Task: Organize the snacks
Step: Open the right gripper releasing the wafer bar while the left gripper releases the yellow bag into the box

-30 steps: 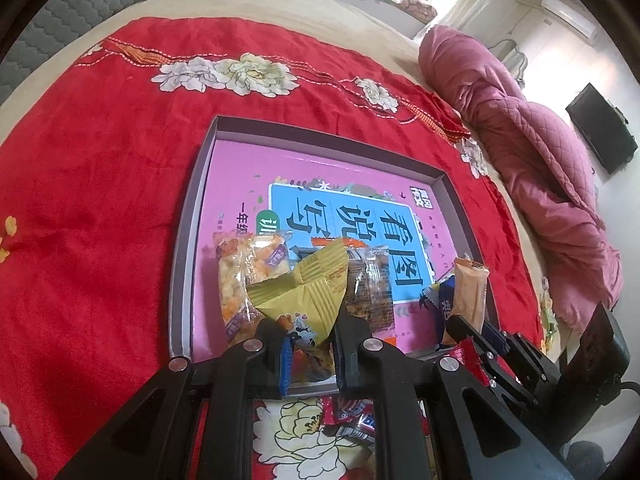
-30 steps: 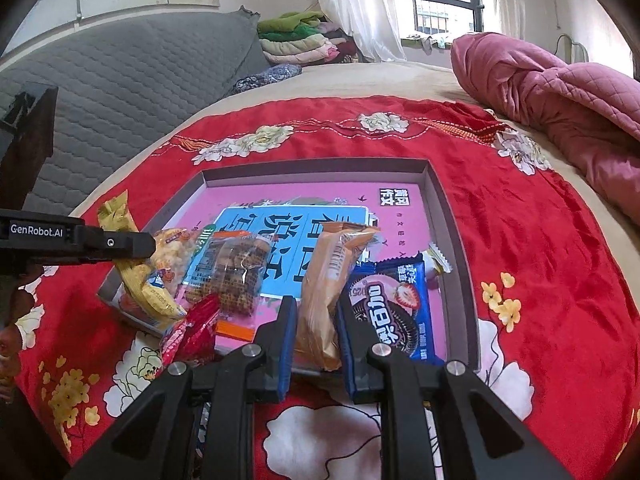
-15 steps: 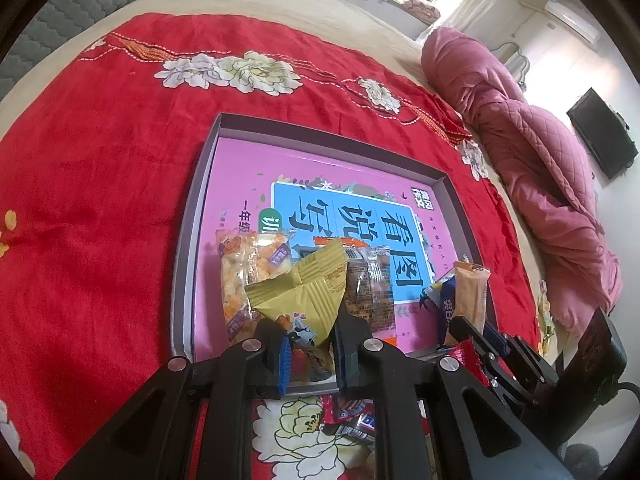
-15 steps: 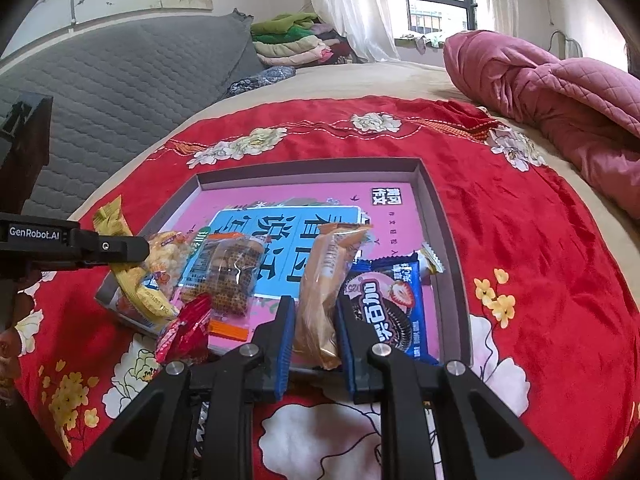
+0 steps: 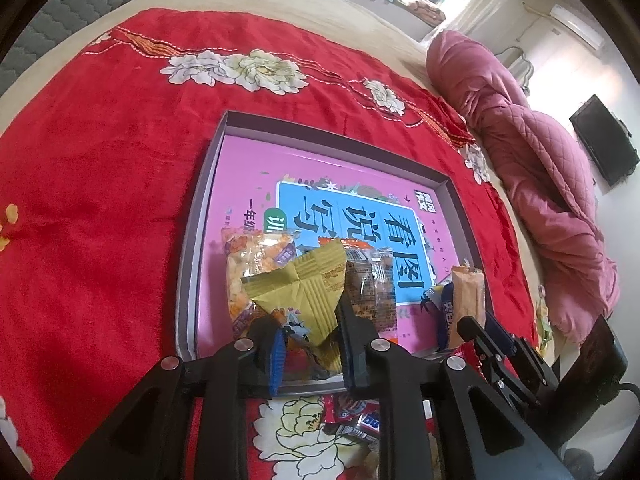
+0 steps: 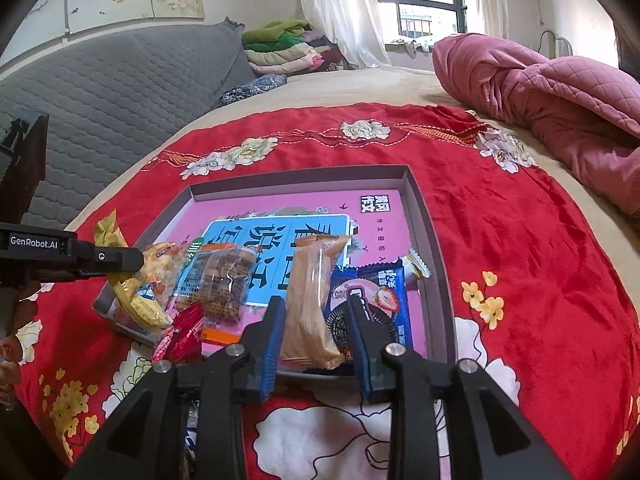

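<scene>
Red bedspread (image 6: 520, 240), snack tray (image 6: 434, 240), both grippers' jaws opening

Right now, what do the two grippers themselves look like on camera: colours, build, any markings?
Both are matte black, angular, two-finger units. The left gripper and right gripper each have ridged blue pads on the inner finger faces, silver round screw heads on the linkages and triangular cut-outs in the arms. Seen from the right wrist view, the left gripper's side carries white "GenRobot.AI" lettering. No cables or sleeves are clearly visible.

A shallow grey cardboard tray (image 6: 434, 240) lay on the red flowered bedspread (image 6: 520, 240); in it, the tan wafer packet (image 6: 310, 300) lay left of the blue strawberry cookie packet (image 6: 384, 300).
</scene>
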Action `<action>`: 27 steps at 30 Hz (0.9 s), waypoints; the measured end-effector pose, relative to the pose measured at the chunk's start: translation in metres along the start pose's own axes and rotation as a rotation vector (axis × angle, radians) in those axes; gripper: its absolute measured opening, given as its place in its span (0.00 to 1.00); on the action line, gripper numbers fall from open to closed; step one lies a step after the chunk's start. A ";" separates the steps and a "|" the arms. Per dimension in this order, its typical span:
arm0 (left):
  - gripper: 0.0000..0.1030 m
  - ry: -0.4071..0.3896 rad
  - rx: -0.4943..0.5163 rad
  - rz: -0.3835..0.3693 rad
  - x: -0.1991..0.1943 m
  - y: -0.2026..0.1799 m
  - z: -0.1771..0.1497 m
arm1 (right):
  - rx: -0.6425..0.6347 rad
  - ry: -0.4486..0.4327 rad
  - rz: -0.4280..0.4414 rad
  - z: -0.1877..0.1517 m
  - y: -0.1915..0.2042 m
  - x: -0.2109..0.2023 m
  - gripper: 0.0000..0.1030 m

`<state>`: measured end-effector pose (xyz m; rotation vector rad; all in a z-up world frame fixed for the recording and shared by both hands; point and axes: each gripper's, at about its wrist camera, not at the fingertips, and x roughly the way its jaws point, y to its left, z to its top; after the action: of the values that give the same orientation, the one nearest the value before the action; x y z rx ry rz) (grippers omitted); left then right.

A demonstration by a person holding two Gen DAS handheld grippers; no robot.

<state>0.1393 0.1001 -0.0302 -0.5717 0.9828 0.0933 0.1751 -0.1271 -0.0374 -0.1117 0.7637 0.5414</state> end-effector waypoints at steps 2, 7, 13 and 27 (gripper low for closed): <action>0.23 0.000 -0.001 0.000 0.000 0.000 0.000 | 0.002 0.000 0.001 0.000 -0.001 0.000 0.35; 0.24 -0.001 -0.003 0.002 -0.001 0.001 0.001 | 0.008 0.001 -0.003 0.000 -0.002 0.001 0.35; 0.42 -0.016 -0.007 -0.002 -0.004 0.002 0.002 | 0.013 0.001 -0.001 -0.001 -0.001 0.000 0.37; 0.52 -0.033 -0.005 -0.015 -0.014 0.000 0.004 | 0.021 -0.002 -0.013 -0.003 -0.001 -0.004 0.49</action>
<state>0.1339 0.1045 -0.0170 -0.5801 0.9460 0.0916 0.1716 -0.1308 -0.0371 -0.0966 0.7656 0.5206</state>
